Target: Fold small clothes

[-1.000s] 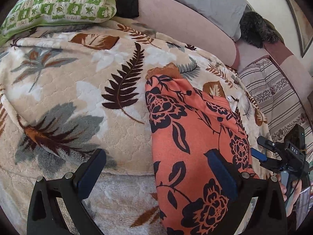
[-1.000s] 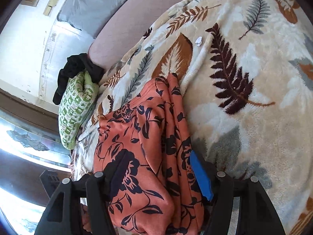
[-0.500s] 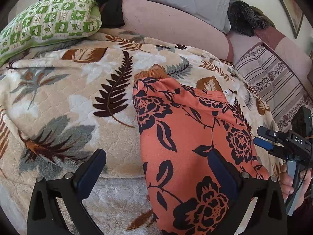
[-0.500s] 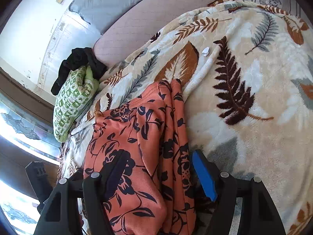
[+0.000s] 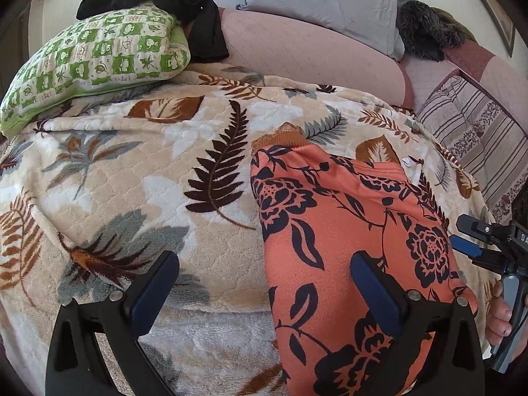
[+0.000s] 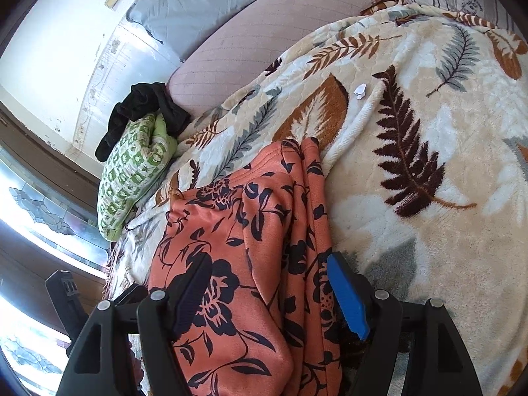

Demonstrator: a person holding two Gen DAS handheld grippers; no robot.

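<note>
Presently, the orange floral garment [image 5: 346, 231] lies folded lengthwise on the leaf-patterned blanket [image 5: 148, 171], its ribbed cuff pointing toward the pink bolster [image 5: 297, 52].

Left gripper [image 5: 264, 292]: jaws stand wide apart. One pad is over bare blanket, the other over the garment's near end. Whether that pad touches the cloth cannot be told; nothing is clamped.

Right gripper [image 6: 270, 292]: jaws are opening, moderately wide. The garment's layered folds lie between them; the blue pad [image 6: 346, 300] stands just beside the fold stack at its blanket-side edge, the dark pad over the flat panel. No pinch on the cloth is evident. In the left wrist view this gripper sits at the garment's far edge, held by a hand [image 5: 501, 316].

A green checked pillow [image 5: 92, 59] with a black garment [image 5: 178, 0] on it lies well apart, at the blanket's far corner.
</note>
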